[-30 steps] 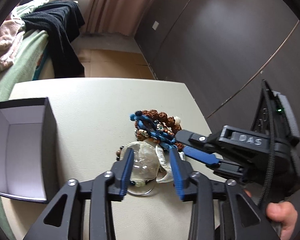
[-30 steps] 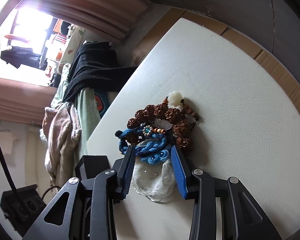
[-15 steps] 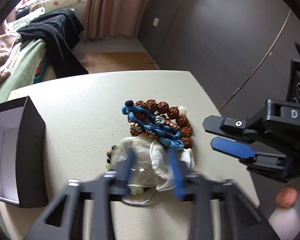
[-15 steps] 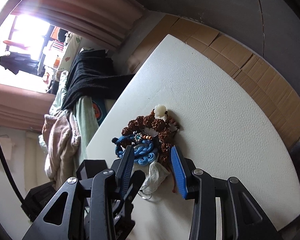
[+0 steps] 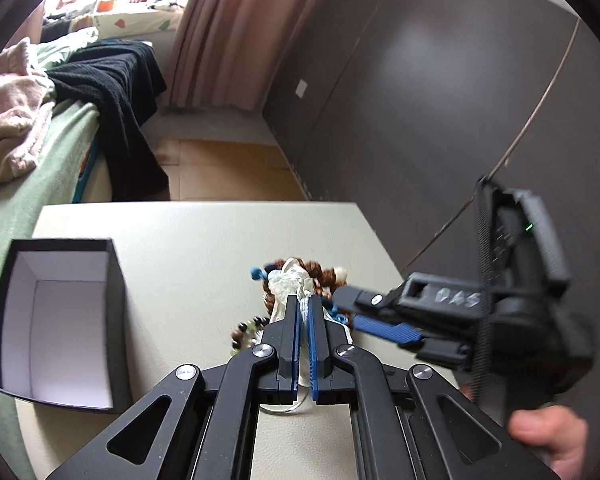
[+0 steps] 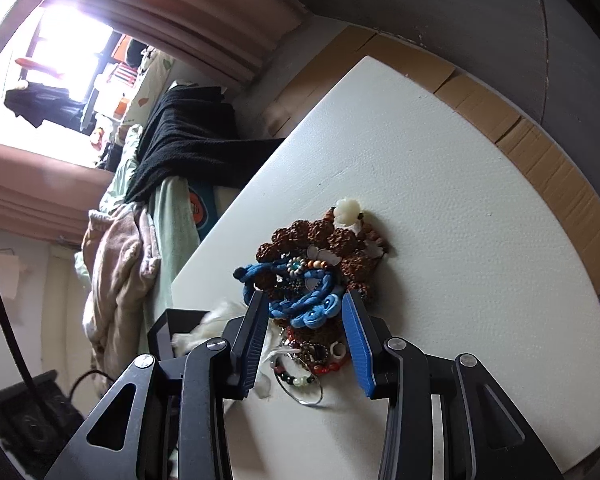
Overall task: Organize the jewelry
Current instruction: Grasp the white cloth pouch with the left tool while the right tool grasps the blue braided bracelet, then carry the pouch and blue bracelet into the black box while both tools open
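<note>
Left wrist view: left gripper (image 5: 305, 300) pinches the clear pouch (image 5: 290, 282); right gripper (image 6: 306, 306) gapes over the jewelry pile (image 6: 316, 268).

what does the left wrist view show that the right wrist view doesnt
Only the left wrist view shows the open box's white inside, the left gripper shut on the clear plastic bag, and the right gripper's body.

Only the right wrist view shows the blue cord bracelet between the open fingers of the right gripper, and the wire ring.

Both show the brown bead pile and the table.
</note>
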